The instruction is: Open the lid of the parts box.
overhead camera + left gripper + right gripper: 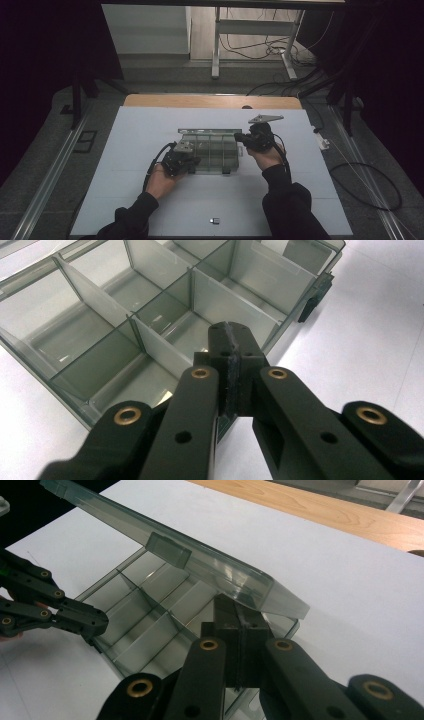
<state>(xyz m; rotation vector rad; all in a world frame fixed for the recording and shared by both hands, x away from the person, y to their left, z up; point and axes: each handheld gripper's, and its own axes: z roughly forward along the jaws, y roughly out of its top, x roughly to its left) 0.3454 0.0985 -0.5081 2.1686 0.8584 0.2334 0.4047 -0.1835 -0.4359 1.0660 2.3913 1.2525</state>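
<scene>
Compartment organizer box [212, 148] is sitting mid-bench on the white sheet [150, 125], its compartments empty, lid [165, 550] raised and tilting over the tray; you are working at it from both sides.

Left gripper [233, 347]: fingers are pressing together, tips meeting over the tray's near corner wall [272, 342]; whether that wall is caught between them, the left gripper view is not resolving. In the high view your left gripper [181, 159] is lying low at the box's front-left edge, hand coming in from below, forearm angling inward.

Right gripper [243, 622]: fingers together at the tray's right end, just under the lifted lid corner; a pinch on the rim is looking likely but is not certain. In the high view the right gripper [256, 138] is sitting level against the box's right side, wrist straight, sleeve trailing back toward you.

Step in hand, as judged: steadying the tray while the lid is being handled. You are doing best by keeping the left fingers firmly on the front wall so the tray is not sliding; moving the right side slowly, since thin clear plastic is flexing easily; watching the front latches [226, 171].

A small dark item [215, 220] is lying near the bench's front edge, well apart from the box.
</scene>
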